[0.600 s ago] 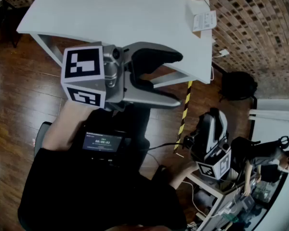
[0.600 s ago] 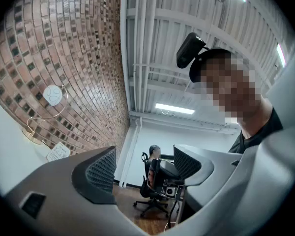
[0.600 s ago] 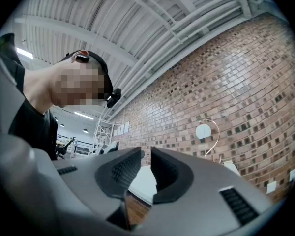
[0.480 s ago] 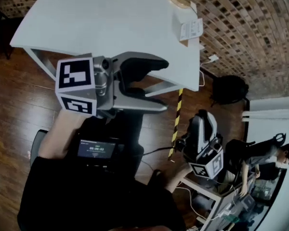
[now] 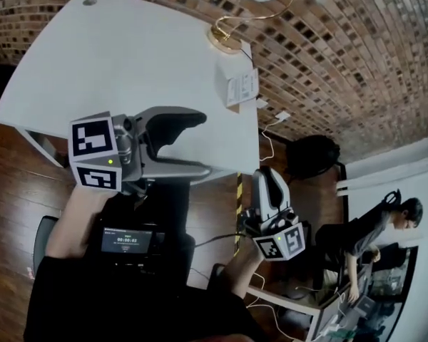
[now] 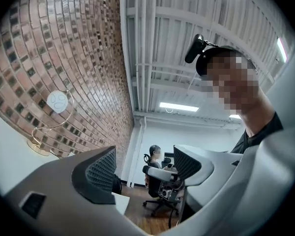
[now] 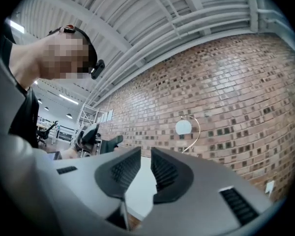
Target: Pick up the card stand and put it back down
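Note:
The card stand, a small white upright holder with a printed card, stands near the right edge of the white table. My left gripper hovers over the table's near edge, well short of the stand, jaws wide open and empty. In the left gripper view the left gripper points at the brick wall and the room beyond. My right gripper is off the table's right corner, below the stand. In its own view the right gripper shows a narrow gap with nothing in it.
A gold desk lamp with a round white head stands behind the stand by the brick wall. A black bag, a white plug and yellow-black tape lie on the wooden floor. A person sits at the right.
The head view has tilted up, so the table and card stand sit lower and nearer the frame's middle. Both grippers have shifted left in the frame. Left jaws stay open.

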Demonstrator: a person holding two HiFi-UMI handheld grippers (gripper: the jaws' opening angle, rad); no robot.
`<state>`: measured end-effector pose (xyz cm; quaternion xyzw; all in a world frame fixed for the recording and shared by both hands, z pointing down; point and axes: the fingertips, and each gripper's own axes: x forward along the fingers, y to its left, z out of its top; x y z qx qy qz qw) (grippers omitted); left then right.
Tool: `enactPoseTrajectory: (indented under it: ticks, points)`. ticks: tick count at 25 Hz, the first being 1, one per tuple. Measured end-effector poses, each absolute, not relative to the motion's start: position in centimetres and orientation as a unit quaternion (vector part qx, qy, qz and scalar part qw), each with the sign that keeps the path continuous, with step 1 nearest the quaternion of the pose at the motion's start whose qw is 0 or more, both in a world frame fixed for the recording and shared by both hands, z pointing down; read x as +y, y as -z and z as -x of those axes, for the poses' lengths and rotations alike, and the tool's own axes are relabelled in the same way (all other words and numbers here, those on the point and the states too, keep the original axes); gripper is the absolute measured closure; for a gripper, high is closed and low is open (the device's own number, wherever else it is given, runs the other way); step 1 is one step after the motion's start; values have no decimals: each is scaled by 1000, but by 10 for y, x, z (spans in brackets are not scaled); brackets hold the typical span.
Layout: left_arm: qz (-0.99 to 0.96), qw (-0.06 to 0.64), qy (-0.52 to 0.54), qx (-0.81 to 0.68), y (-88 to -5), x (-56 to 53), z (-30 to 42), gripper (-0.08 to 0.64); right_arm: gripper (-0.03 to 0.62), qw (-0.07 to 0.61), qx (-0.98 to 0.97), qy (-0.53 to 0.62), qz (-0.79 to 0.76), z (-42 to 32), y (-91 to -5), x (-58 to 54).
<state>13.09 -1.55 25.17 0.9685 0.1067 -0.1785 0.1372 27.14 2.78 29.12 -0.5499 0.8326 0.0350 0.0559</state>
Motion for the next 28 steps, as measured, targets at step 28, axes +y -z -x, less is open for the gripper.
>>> enactPoseTrajectory:
  ticks: [28]
  points:
    - [-983, 116, 122, 71, -259, -55, -140, 201, 466, -1, 803, -39, 595, -313, -301, -35]
